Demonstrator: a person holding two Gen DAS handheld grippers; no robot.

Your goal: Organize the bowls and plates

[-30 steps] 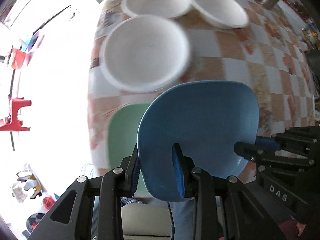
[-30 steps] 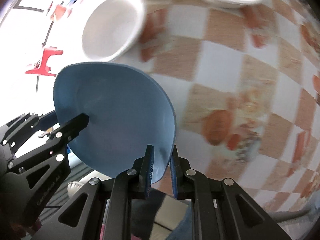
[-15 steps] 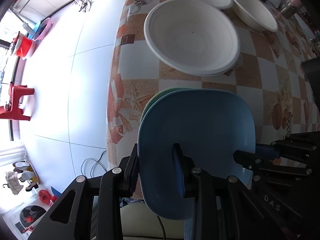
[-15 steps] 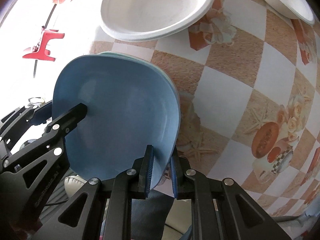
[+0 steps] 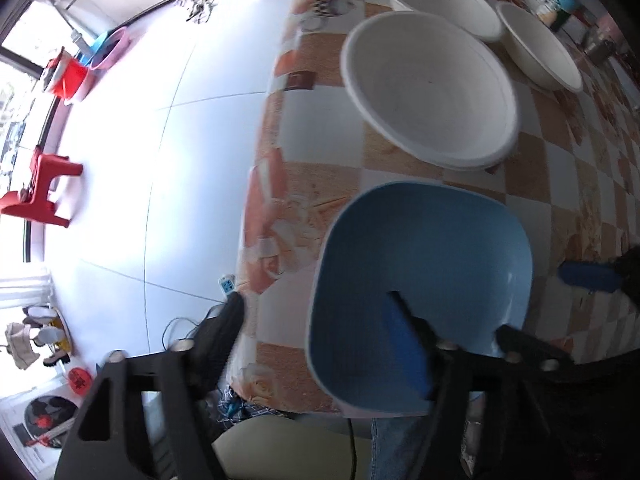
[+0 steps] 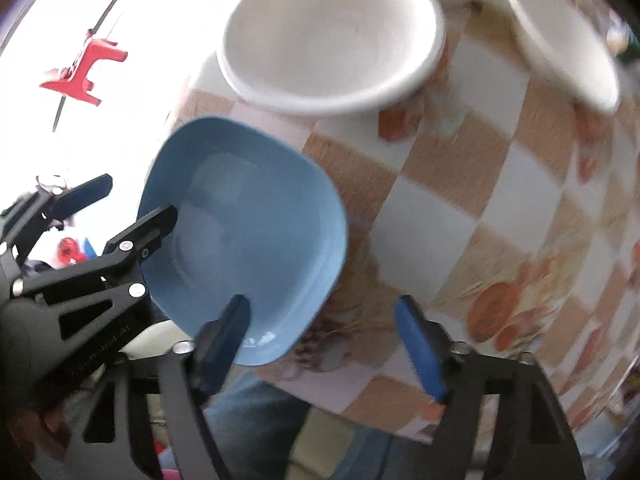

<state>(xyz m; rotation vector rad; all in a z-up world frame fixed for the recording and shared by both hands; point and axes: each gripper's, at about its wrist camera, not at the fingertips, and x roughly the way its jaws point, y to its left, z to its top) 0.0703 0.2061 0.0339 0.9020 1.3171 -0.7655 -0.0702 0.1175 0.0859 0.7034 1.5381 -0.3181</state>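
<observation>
The blue plate [image 5: 424, 280] lies at the near corner of the table [image 5: 560, 168], close to the edge nearest the person, its near rim seeming to overhang that edge, and nothing is clamped on it now. In the left wrist view the left gripper [image 5: 316, 320] stands wide open, one finger out over the floor past the table edge and the other over the plate's near rim, so the plate sits between the jaws without being pinched. In the right wrist view the right gripper [image 6: 320, 332] is likewise spread wide, one finger above the plate's near corner and the other well to the side over the cloth. With both sets of jaws wide apart, I judge the plate has been set down here for stacking; whether another plate lies under it cannot be told, since no second rim shows. Beyond the plate a large white bowl [image 5: 430, 92] sits on the checked cloth, and two more white bowls [image 5: 540, 52] stand behind it, grouped apart from the plate, which suits sorting by kind. The near-edge spot looks slightly risky if nudged.
</observation>
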